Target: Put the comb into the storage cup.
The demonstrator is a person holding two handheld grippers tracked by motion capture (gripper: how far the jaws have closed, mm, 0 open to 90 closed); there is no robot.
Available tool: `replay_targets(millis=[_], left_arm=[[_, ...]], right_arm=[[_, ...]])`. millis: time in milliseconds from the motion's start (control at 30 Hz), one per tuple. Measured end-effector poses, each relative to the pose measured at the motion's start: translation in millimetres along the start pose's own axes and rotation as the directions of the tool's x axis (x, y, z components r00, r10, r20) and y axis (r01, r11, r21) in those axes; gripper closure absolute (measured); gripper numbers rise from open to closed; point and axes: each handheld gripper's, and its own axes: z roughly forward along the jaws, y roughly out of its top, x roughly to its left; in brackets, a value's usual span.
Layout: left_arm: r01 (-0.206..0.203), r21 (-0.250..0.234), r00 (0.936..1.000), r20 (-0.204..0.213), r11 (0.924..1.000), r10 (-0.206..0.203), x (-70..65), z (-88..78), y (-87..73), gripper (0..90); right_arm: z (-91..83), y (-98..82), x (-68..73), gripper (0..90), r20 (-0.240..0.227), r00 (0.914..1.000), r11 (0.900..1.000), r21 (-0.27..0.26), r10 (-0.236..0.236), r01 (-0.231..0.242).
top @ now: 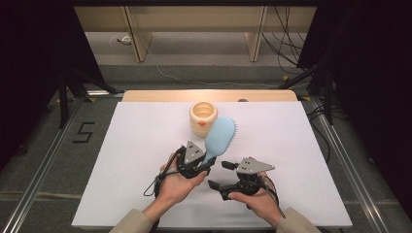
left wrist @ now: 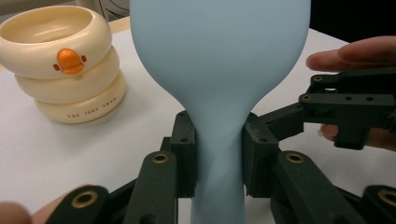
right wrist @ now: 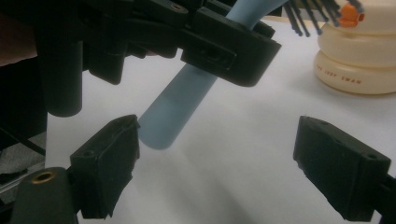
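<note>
So far the left gripper (top: pixel 206 162) clamps the blue hairbrush (top: pixel 220 137) by its handle, just beside the cream duck holder (top: pixel 203 115). Beside the brush handle, the right gripper (top: pixel 219 174) stands open and empty; judging by this, a handover or placing into the holder remains.

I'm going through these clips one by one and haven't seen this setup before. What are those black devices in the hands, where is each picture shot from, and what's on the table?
A person sits at a white table and holds a black two-jaw gripper in each hand. One camera looks down from above; the other two ride on the grippers and look along their jaws. The left gripper is shut on the handle of a light blue hairbrush, lifted off the table. The right gripper is open and empty, close beside the brush's handle end. On the table stands a cream ringed container with an orange duck-bill mark.
</note>
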Motion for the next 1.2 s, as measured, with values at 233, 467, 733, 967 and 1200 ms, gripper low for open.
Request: replay_targets(millis=[233, 467, 733, 967, 1200], left_arm=[[-0.001, 0.002, 0.9999, 0.011, 1.0, 0.001, -2.7, 1.1, -0.3, 69.6], [-0.001, 0.004, 0.9998, 0.019, 1.0, 0.001, -4.8, 2.1, -0.8, 69.6], [-0.005, 0.009, 0.9997, 0.023, 1.0, 0.004, -6.1, 3.0, -1.2, 69.6], [-0.003, 0.009, 0.9996, 0.027, 1.0, 0.003, -6.7, 3.0, -1.3, 69.6], [0.002, 0.009, 0.9996, 0.03, 1.0, -0.002, -6.5, 3.4, -1.5, 69.5]], right_arm=[[10.9, -0.2, 5.2, 15.4, -0.016, 0.9998, 1.0, 0.014, -0.012, 0.012], [19.2, 1.0, 7.6, 15.4, -0.028, 0.9996, 1.0, 0.017, -0.008, 0.008], [25.7, 0.5, 9.4, 15.5, -0.033, 0.9994, 1.0, 0.028, -0.008, 0.009], [31.1, 0.6, 9.9, 15.9, -0.038, 0.9993, 1.0, 0.029, -0.005, 0.007], [35.2, 1.3, 10.1, 16.4, -0.039, 0.9992, 1.0, 0.028, 0.005, -0.003]])
